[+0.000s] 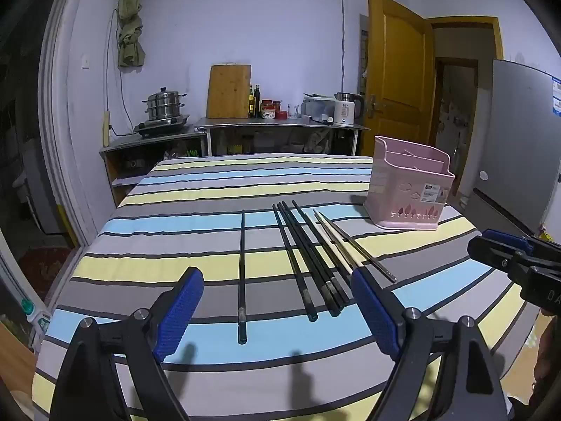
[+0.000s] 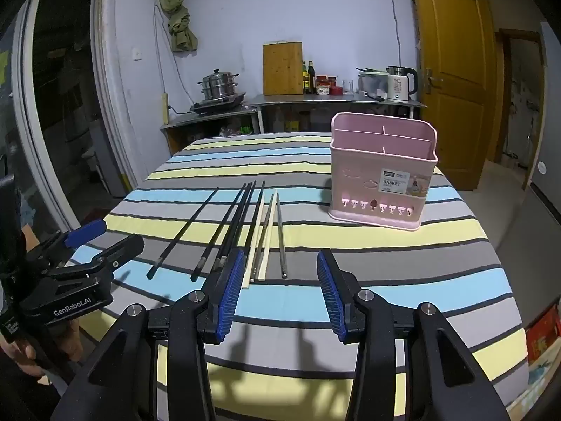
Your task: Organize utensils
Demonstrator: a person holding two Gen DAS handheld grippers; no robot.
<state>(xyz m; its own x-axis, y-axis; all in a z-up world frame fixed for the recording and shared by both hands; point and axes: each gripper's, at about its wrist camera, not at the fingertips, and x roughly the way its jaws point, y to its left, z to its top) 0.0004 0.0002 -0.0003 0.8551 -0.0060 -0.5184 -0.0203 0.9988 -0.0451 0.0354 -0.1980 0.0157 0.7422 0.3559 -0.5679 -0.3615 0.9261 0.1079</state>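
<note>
Several chopsticks lie side by side on the striped tablecloth [image 1: 196, 189]: one black chopstick [image 1: 242, 273] apart on the left, a bunch of black ones [image 1: 308, 259], cream ones [image 1: 333, 242] and a metal one [image 1: 357, 245]. A pink divided utensil basket [image 1: 410, 189] stands upright behind them to the right. My left gripper [image 1: 278, 312] hovers open over the near ends of the black chopsticks and holds nothing. In the right wrist view my right gripper [image 2: 282, 294] is open and empty above the near ends of the cream chopsticks [image 2: 268, 235] and the metal one [image 2: 280, 235], with the basket [image 2: 382, 175] ahead on the right.
The left gripper [image 2: 105, 242] shows at the left edge with a hand under it. The right gripper [image 1: 491, 242] shows at the right. Behind the table are a counter with a steamer pot [image 1: 163, 105], a cutting board [image 1: 229, 91] and a kettle [image 1: 345, 108]. A fridge [image 1: 519, 133] stands right.
</note>
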